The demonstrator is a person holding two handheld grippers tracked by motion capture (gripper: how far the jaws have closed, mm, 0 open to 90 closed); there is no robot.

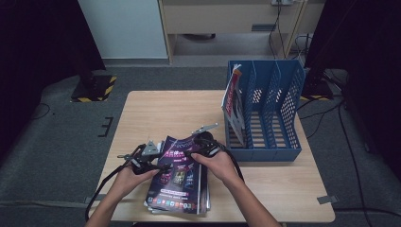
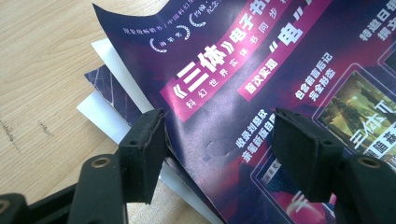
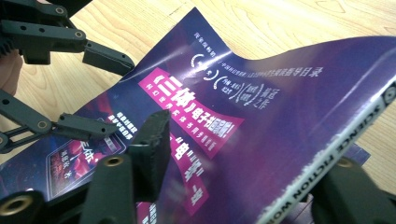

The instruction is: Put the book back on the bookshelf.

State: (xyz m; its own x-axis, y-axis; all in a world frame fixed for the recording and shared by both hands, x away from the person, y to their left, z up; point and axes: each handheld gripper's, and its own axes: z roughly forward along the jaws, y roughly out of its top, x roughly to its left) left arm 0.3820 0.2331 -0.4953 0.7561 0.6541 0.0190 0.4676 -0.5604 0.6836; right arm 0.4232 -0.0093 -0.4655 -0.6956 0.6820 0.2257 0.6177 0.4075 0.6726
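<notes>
The wooden tabletop [image 1: 142, 109] carries a blue file rack [image 1: 279, 113] at its far right, with one magazine [image 1: 233, 101] standing upright in the rack's leftmost slot; near the front edge lies a stack of magazines [image 1: 182, 198], and its top magazine [image 1: 178, 163], purple with a pink title band, is raised at its far end and spine side; its cover bows upward there, while the copies below lie flat, their corners fanned out beside it in the left claw view.

The right claw [image 3: 243, 186] comes in at the magazine's right edge; one jaw rests on top of the cover, the other sits under the lifted white spine, so the spine lies between the jaws; they stand about half open, and whether the pads already press on the paper cannot be told.

The left claw [image 2: 219, 149] stands at the magazine's left edge, moderately open; one pad hangs at the cover's edge, just over the fanned corners, the other is over the printed cover; the jaws straddle the edge without pinching it; each claw is carried by a hand coming in from the near side of the tabletop.
</notes>
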